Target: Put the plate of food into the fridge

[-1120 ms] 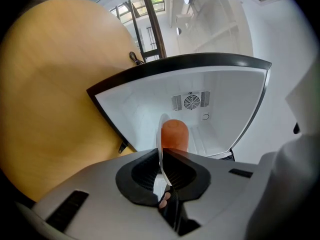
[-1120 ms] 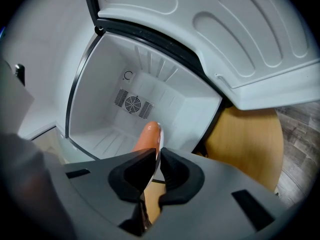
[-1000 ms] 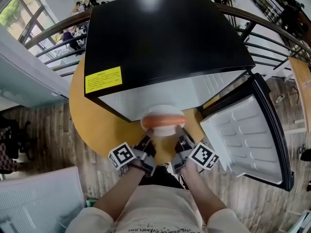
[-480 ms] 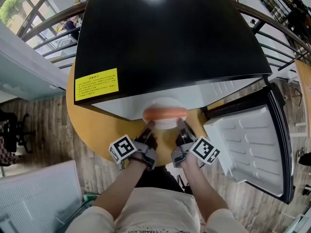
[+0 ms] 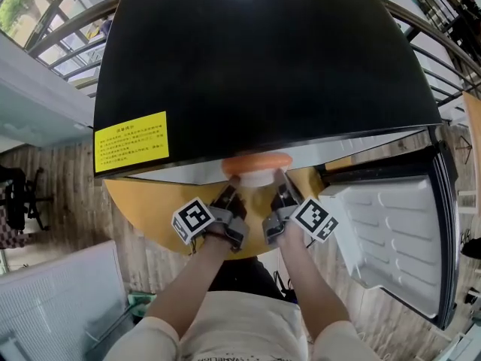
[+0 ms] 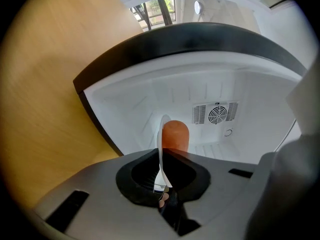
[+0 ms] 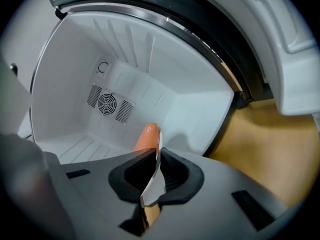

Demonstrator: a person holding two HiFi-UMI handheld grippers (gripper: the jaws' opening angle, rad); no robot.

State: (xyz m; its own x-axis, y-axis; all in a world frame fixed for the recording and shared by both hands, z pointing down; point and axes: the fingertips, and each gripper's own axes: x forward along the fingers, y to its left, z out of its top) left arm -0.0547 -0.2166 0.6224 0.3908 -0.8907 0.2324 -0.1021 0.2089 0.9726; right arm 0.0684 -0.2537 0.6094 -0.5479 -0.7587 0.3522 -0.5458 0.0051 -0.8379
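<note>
Fridge mouth: plate between hand-held grippers

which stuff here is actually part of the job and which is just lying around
In the job: plate, the sausage on it, fridge, its open door, left gripper and right gripper, both shut on the plate's rim.
Just there: wooden table, yellow label, plank floor.

left gripper: jaws clamped | right gripper: jaws clamped | forearms extended forward, side by side
</note>
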